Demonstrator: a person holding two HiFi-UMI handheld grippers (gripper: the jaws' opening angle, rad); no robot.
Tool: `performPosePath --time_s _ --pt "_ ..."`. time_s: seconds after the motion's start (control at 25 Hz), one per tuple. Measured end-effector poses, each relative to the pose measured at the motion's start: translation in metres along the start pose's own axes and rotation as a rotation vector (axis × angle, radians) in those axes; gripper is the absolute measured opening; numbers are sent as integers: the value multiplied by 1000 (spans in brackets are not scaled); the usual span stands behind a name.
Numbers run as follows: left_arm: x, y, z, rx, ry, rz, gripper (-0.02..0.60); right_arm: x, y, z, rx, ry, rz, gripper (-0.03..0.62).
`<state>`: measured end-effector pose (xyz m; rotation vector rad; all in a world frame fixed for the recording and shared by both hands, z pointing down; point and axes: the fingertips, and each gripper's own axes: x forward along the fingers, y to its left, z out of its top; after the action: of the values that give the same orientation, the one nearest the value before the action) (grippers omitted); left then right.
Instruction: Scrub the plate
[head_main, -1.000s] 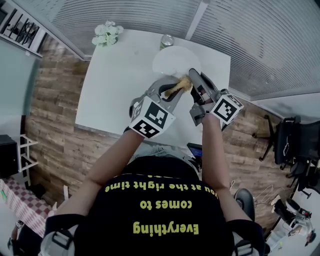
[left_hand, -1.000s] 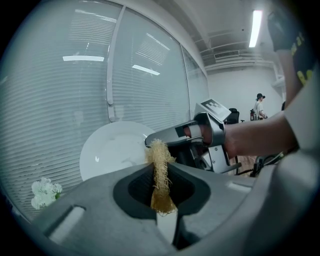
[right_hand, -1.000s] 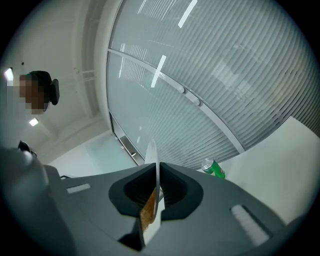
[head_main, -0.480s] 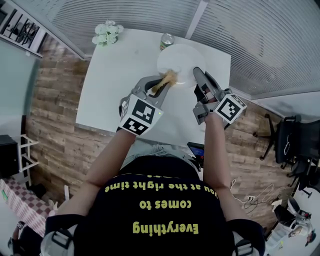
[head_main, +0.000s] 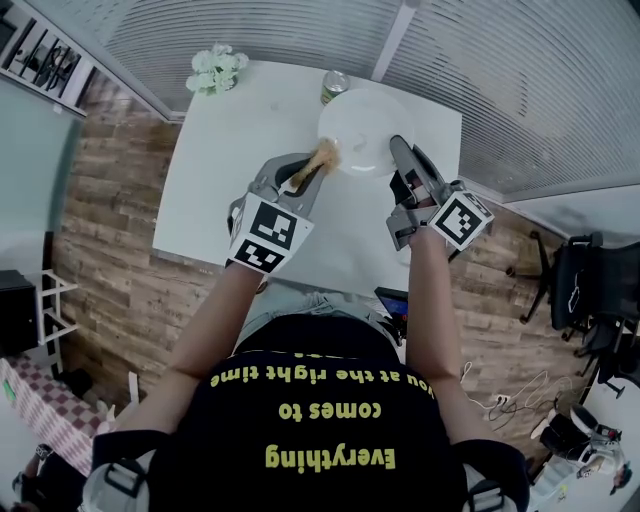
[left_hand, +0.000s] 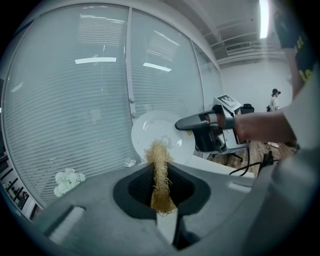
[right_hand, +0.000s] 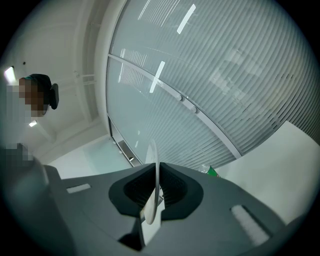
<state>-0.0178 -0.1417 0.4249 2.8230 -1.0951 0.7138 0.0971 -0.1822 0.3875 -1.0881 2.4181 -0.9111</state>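
Leaves pale flowers (head_main: 214, 68) at the far left corner of the white table (head_main: 220, 190), clear of the work. Pinches a straw-coloured fibre scrubber (head_main: 324, 156) in the left gripper (head_main: 316, 165), jaws closed on its near end so the frayed tip reaches forward to the left rim of the white plate (head_main: 360, 125); contact unclear. Holds that plate upright at far right, right gripper (head_main: 398, 148) clamped on its near rim, probably to present its face for scrubbing.
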Motion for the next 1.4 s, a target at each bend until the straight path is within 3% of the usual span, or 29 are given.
performPosePath --time_s 1.4 --pt "9 -64 25 19 -64 -168 38 16 22 -26 6 43 36 23"
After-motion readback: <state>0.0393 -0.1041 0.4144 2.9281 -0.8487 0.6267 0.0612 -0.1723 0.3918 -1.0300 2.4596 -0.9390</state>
